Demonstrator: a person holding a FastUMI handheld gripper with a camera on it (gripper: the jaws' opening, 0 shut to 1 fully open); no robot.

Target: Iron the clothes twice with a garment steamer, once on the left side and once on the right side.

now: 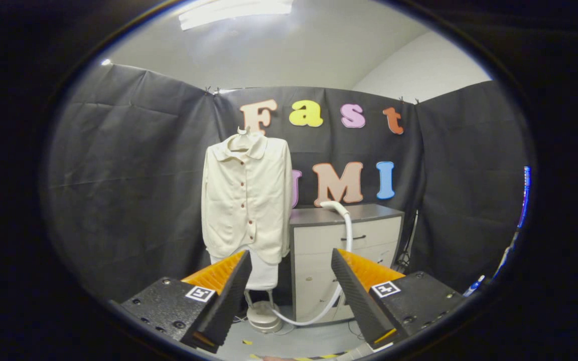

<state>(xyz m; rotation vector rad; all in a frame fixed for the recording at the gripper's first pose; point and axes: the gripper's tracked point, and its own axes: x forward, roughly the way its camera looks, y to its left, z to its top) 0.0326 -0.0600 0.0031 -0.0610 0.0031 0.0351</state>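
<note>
While the gripper (291, 296) is spread wide and holds nothing, the shirt (247, 200) hangs well beyond it beside the cabinet (364, 235); approach the steamer head (333, 206) (resting atop that cabinet) squarely before closing.

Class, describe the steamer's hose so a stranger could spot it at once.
Find the grey-topped cabinet beyond the open gripper, right of the hanging cream shirt. The hose arcs off its top and loops down to the round base; it is the one curved white tube.
</note>
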